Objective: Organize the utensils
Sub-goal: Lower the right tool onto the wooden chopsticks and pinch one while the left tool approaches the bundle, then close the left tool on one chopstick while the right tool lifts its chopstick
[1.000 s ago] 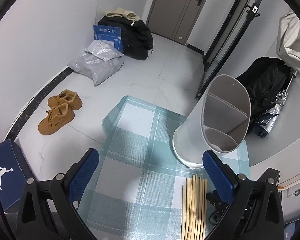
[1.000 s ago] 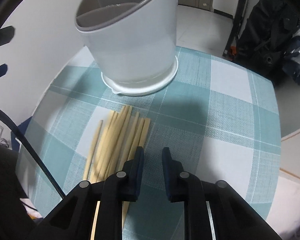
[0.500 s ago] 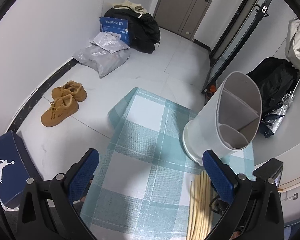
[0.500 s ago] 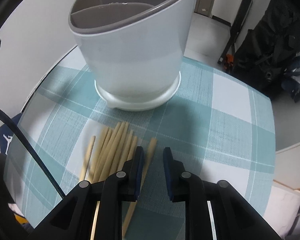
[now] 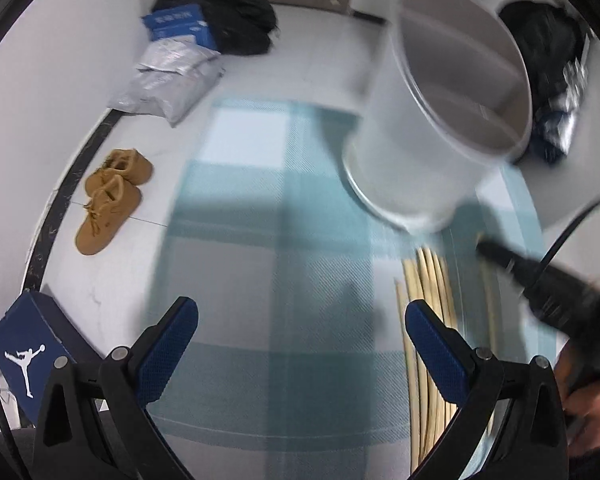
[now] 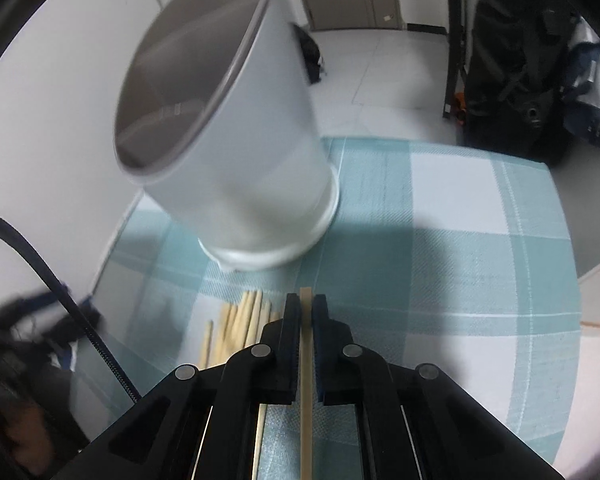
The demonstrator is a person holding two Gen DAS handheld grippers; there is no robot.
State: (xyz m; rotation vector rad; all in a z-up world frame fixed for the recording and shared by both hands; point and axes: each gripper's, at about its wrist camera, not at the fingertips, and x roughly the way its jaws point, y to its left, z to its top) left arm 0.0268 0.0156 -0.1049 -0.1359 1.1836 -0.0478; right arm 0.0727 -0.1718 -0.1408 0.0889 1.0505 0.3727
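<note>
A white divided utensil holder stands on a teal checked placemat. In front of the holder lies a bundle of pale wooden chopsticks. My right gripper is shut on a single chopstick, whose tip pokes out just past the pads, pointing at the holder's base. Seen from the left wrist, that right gripper reaches in from the right beside the bundle. My left gripper is open over the mat with nothing between its blue pads; its right finger overlaps the bundle.
On the floor left of the table are tan shoes, a blue shoe box, grey parcels and a black bag. A black backpack leans at the far right. A hand holds the right gripper.
The right gripper's jaws have closed on one chopstick taken from the edge of the bundle. The left gripper has dropped lower and tilted down, so the holder and the bundle look closer.
</note>
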